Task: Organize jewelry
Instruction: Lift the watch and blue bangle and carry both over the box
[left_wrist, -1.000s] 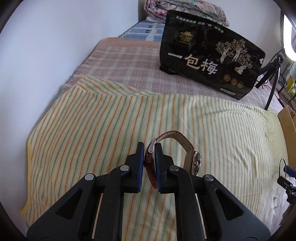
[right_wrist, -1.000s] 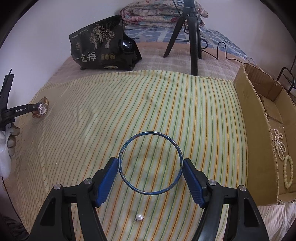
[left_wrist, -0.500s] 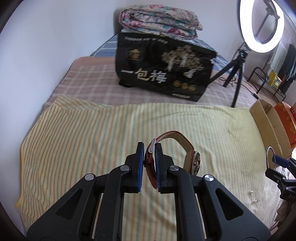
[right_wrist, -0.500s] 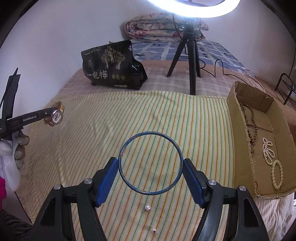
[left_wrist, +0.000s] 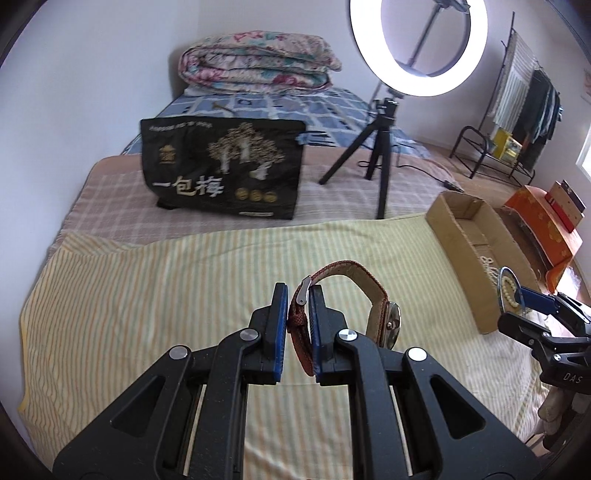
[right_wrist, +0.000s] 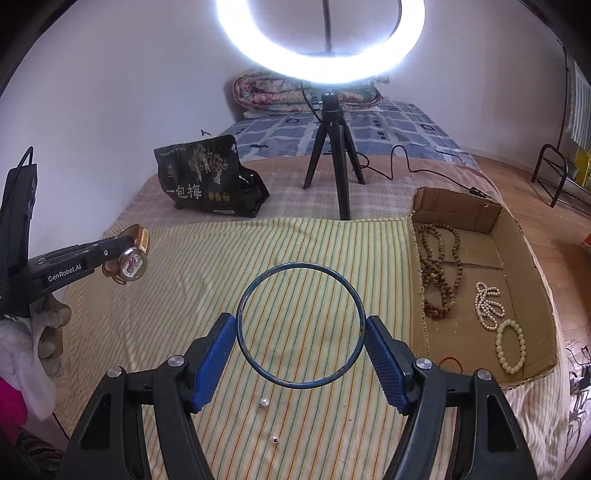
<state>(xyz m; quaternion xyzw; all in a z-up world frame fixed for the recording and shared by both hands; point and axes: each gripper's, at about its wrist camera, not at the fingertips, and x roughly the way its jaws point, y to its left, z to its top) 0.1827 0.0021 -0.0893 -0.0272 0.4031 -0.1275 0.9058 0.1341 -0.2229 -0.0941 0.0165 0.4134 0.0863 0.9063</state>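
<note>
Left gripper (left_wrist: 297, 325): jaws nearly pressed together, pinching the red woven strap of a wristwatch (left_wrist: 369, 295). Strap loops up and over to 2 o'clock of the pads; metal case hangs on the right, above the striped cloth (left_wrist: 147, 295). Also seen from the right wrist at 9 o'clock, watch face (right_wrist: 129, 264) turned toward the camera, clear of the bed.

Right gripper (right_wrist: 300, 332): jaws spread wide, pinching a thin blue bangle (right_wrist: 300, 325) by its two opposite sides; ring held roughly flat-on to the lens, above the cloth. In the left wrist view, at 3 o'clock, edge-on.

Cardboard tray (right_wrist: 524, 258): at 3 o'clock in the right wrist view, on the bed just beside the cloth's right edge. Contents: brown bead necklace (right_wrist: 439, 273) along the left wall; small white pearl strand (right_wrist: 489, 304) at centre; pale bead bracelet (right_wrist: 509, 345) near the front wall.

Loose on the cloth, 6 o'clock below the bangle: one small pearl stud (right_wrist: 263, 402) and a second tiny dark-centred stud (right_wrist: 275, 439), slightly apart.

Background: black printed bag (left_wrist: 221, 170) at 11 o'clock, ring light on tripod (right_wrist: 332, 155) at 12 o'clock, folded floral quilt (left_wrist: 258, 62) against the wall. Gloved hand (right_wrist: 48, 328) at the 9 o'clock edge of the right wrist view.
</note>
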